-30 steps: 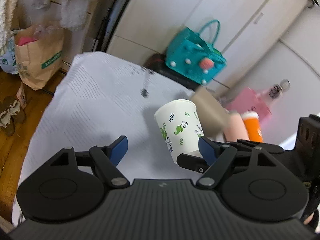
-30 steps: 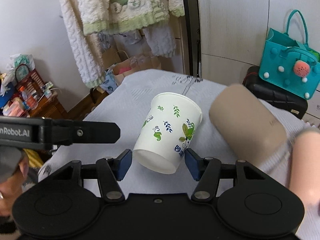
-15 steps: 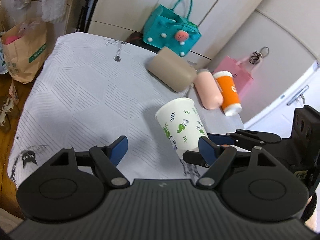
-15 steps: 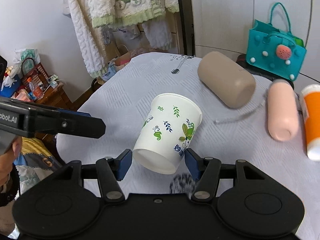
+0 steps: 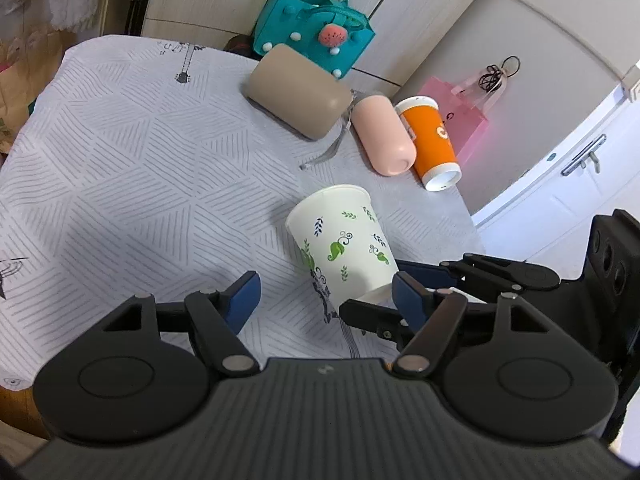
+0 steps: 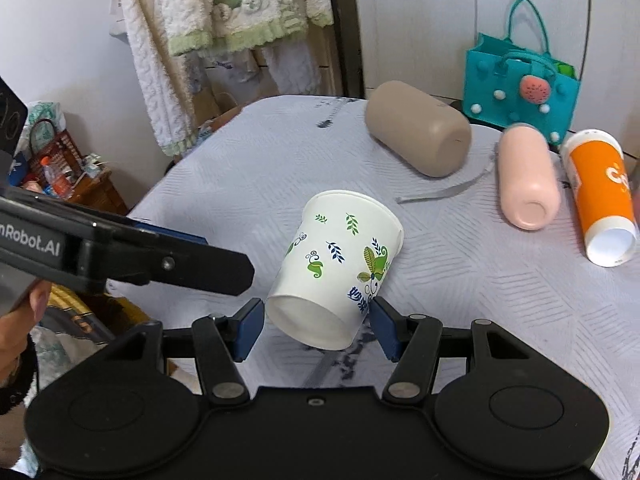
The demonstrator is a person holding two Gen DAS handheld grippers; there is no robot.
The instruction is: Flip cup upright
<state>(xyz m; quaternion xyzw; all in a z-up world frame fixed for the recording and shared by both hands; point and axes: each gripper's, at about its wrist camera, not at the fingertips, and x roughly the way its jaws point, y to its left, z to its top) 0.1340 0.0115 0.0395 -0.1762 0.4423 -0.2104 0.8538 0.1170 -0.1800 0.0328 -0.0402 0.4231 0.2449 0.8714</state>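
Observation:
A white paper cup (image 6: 336, 264) with green and blue leaf prints is held in my right gripper (image 6: 318, 322), whose blue pads sit on either side of its base. The cup is tilted, with its rim pointing away and up, above the table. In the left wrist view the same cup (image 5: 344, 248) shows to the right of centre, with the right gripper's fingers (image 5: 432, 272) at its base. My left gripper (image 5: 326, 294) is open and empty, close beside the cup. It shows in the right wrist view as a black arm (image 6: 132, 252) at the left.
A white patterned tablecloth (image 5: 132, 168) covers the table. On its far side lie a tan cylinder (image 5: 298, 92), a pink bottle (image 5: 384, 136) and an orange cup (image 5: 432, 140). A teal bag (image 5: 312, 28) stands behind the table. Clothes (image 6: 224, 12) hang at the back left.
Both grippers have pulled back and up over the table, so the tan cylinder, pink bottle and orange cup look farther away. The cup stays in the right gripper at the same tilt.

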